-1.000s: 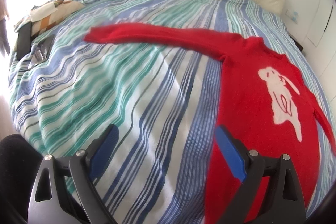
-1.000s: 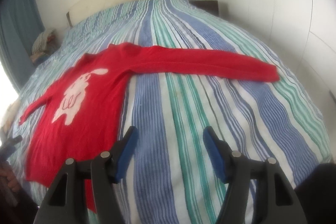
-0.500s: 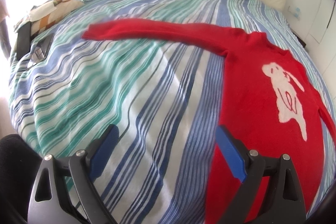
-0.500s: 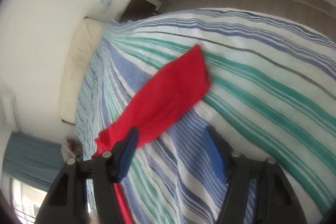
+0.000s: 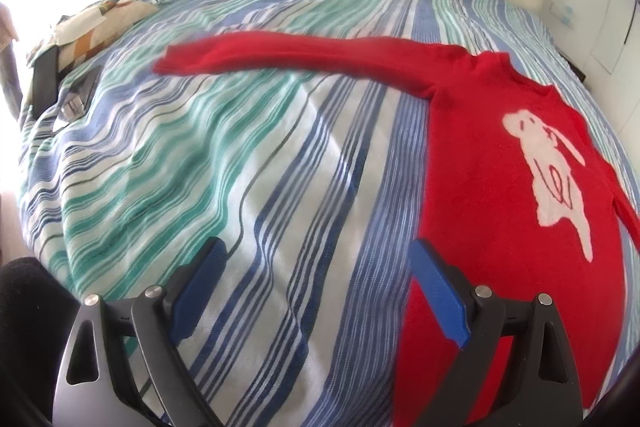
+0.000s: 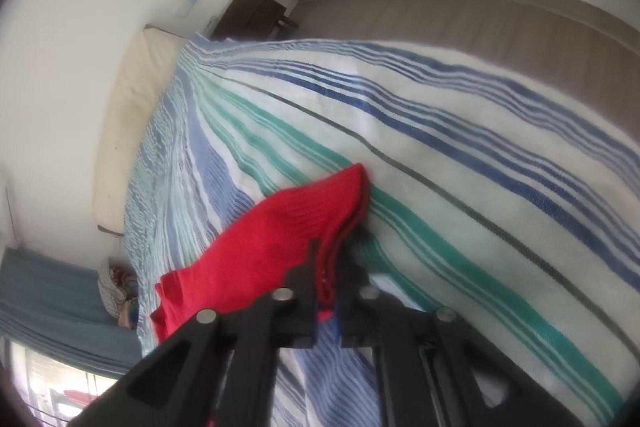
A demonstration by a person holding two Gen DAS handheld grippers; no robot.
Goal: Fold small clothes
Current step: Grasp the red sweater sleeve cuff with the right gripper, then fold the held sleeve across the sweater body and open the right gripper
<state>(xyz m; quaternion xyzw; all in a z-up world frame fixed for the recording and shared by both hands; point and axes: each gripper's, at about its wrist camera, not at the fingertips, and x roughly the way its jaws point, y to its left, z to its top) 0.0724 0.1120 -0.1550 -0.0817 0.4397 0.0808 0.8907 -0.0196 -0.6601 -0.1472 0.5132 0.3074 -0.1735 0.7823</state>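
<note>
A red sweater (image 5: 480,187) with a white rabbit picture lies flat on the striped bed. One long sleeve (image 5: 288,57) stretches out to the left. My left gripper (image 5: 316,291) is open and empty, low over the bedspread beside the sweater's left hem edge. In the right wrist view my right gripper (image 6: 330,291) is shut on the cuff end of the other red sleeve (image 6: 288,239), which rises slightly off the bed.
The blue, green and white striped bedspread (image 5: 224,163) covers the bed. A patterned pillow (image 5: 92,27) and dark objects (image 5: 44,79) lie at the left edge. A cream headboard (image 6: 120,131), a dark nightstand (image 6: 252,15) and white walls surround the bed.
My right gripper has swung out to the sleeve's cuff and closed on it. My left gripper has stayed open, drifting slightly beside the sweater's hem.
</note>
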